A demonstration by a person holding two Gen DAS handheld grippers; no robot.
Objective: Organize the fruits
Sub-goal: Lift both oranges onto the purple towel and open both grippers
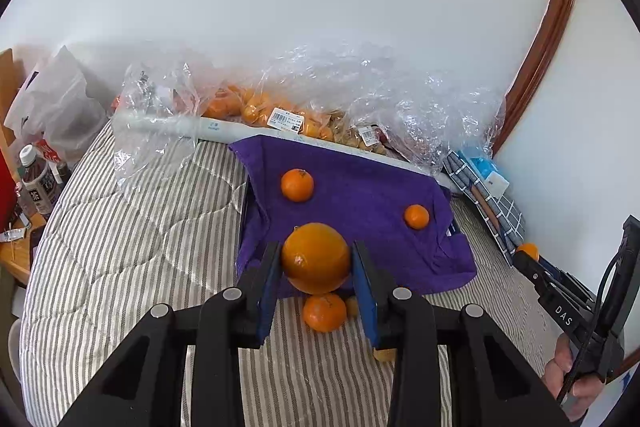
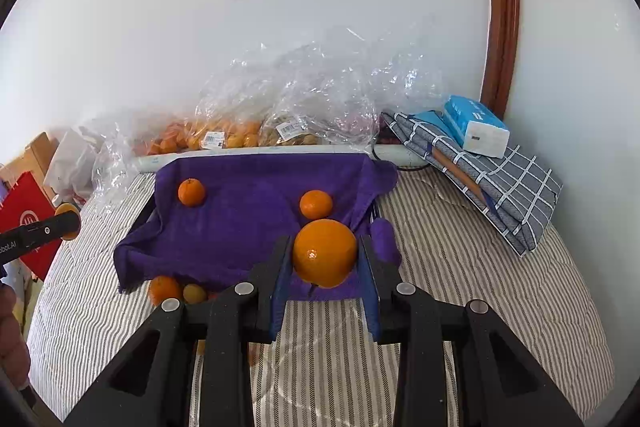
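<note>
Left gripper (image 1: 316, 259) clamps a large orange (image 1: 315, 257) at lower centre; right gripper (image 2: 325, 253) likewise grips another orange (image 2: 325, 251); purple towel (image 2: 248, 211) lies behind.

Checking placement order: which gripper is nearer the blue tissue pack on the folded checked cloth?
Right. The right gripper, holding an orange, is at the purple towel's end nearest the tissue pack; the left gripper, also holding an orange, is at the opposite end.

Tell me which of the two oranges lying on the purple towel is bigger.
The far-left orange on the purple towel looks bigger; the right-hand orange near the towel's edge looks smaller, though fisheye distortion may exaggerate this.
</note>
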